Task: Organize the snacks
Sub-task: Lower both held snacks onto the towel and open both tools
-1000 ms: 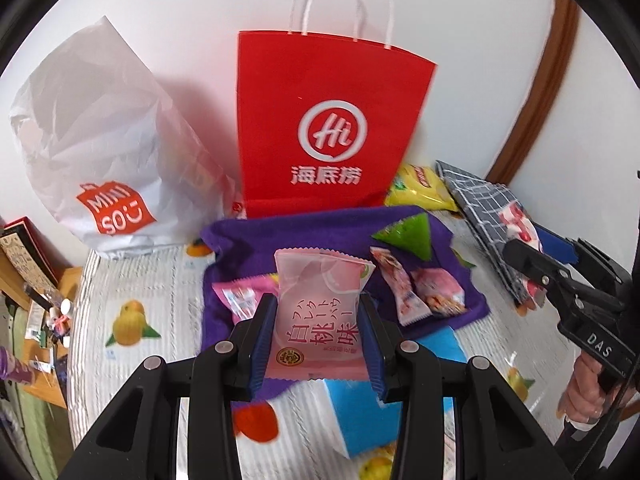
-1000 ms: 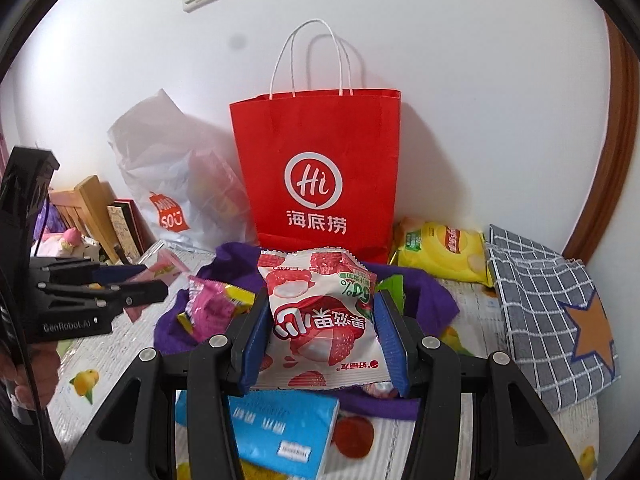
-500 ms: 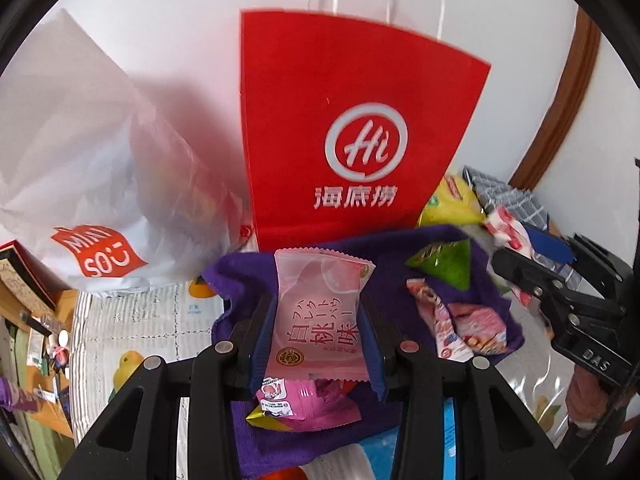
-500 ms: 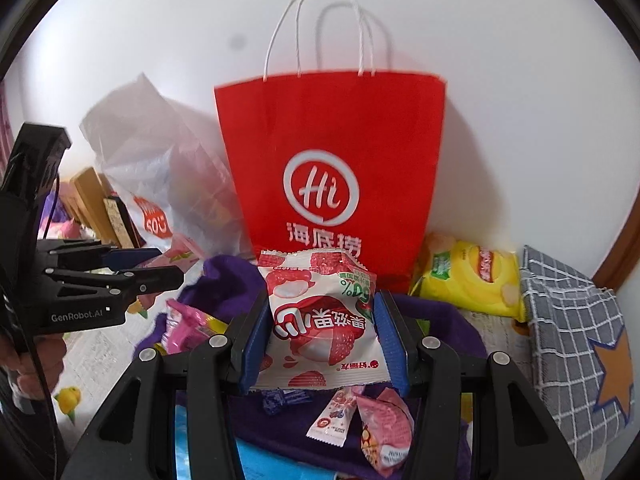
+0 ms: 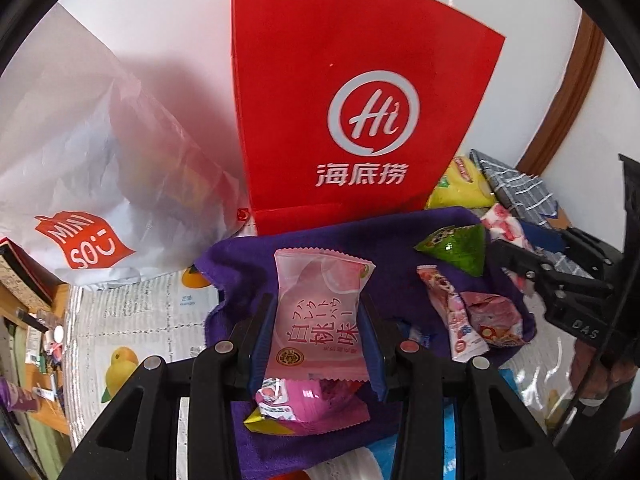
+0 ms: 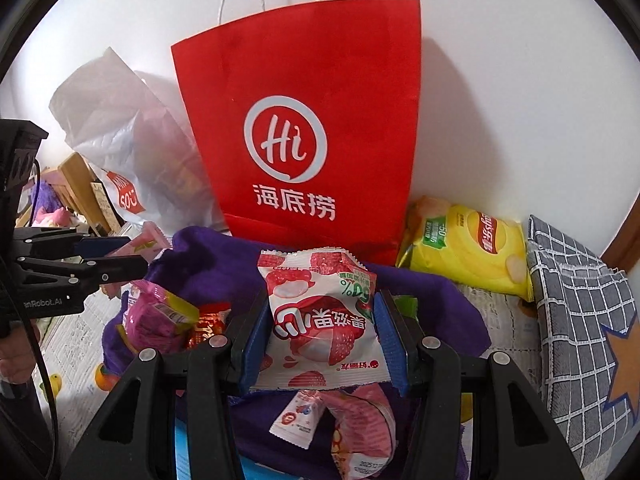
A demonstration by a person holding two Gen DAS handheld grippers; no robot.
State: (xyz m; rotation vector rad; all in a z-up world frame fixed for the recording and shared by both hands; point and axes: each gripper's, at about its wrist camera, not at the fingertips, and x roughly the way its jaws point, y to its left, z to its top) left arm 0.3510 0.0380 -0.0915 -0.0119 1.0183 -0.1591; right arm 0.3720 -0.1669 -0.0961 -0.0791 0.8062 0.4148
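Left gripper point(image 5: 316, 336) clamped on pale pink peach packet point(image 5: 320, 320), blue pads pressing both side edges, packet upright, held above purple cloth point(image 5: 248, 264). Right gripper point(image 6: 324, 338) clamped on white-and-red lychee packet point(image 6: 320, 320), pads tight on both sides, also above the cloth.

Red paper bag point(image 5: 352, 112) with white "Hi" logo standing upright against white wall, directly behind the cloth, base touching the cloth's far edge. White string handles visible in right wrist view. White plastic bag point(image 5: 100, 168) with red label slumped just left of red bag.

Loose snacks on cloth: green triangular packet point(image 5: 460, 246) toward the right, long pink stick packet point(image 5: 452, 316) beside a crumpled pink packet point(image 5: 496, 320), magenta packet with yellow corner point(image 5: 304, 404) right below left gripper's pads. In right wrist view, another magenta-and-yellow packet point(image 6: 156, 316) on left side of cloth, small red wrapper point(image 6: 208, 320) next to it.

Yellow chip bag point(image 6: 464, 252) lying on its side right of red bag, against wall. Grey checked fabric point(image 6: 580, 320) with orange star at far right. Tablecloth point(image 5: 132, 320) printed with fruit under everything. Blue box point(image 6: 180, 456) partly visible at near edge, mostly hidden by gripper.

Each gripper visible in the other's camera; a hand point(image 6: 18, 356) on the left tool's grip.
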